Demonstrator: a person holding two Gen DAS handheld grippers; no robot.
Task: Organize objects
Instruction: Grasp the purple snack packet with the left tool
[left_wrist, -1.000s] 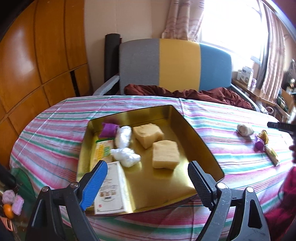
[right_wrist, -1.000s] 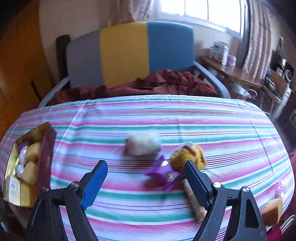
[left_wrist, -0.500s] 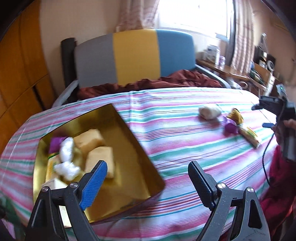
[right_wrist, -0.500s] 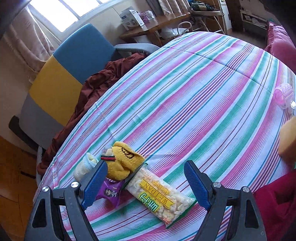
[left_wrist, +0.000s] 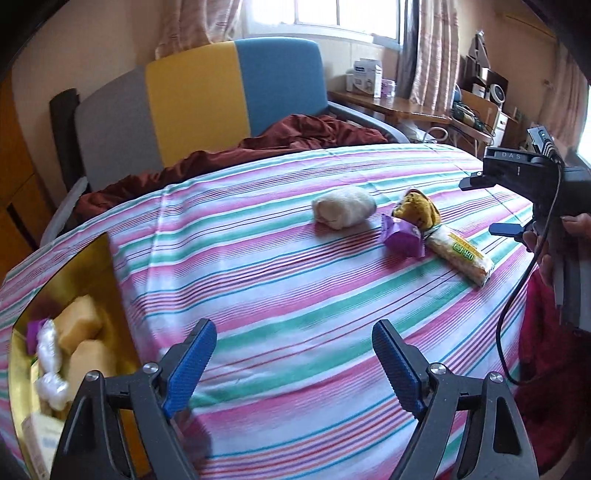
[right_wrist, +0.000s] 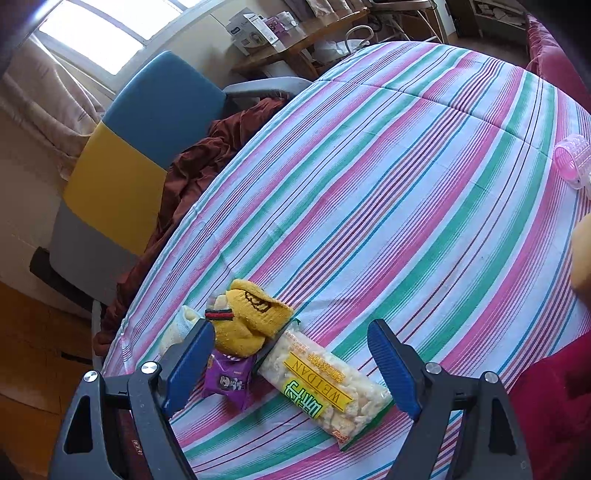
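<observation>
Left gripper (left_wrist: 291, 354): I swung it off the gold tin (left_wrist: 92, 258); jaws narrowed slightly, released, empty.
Right gripper (right_wrist: 291, 362): released, now straddling the snack packet (right_wrist: 325, 387) at 6 o'clock; grasp next.

L gripper (left_wrist: 291, 360) off gold tin (left_wrist: 99, 266), narrower

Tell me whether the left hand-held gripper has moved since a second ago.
Yes. The left hand-held gripper swung right: the gold tin slid from centre to the left edge.
</observation>
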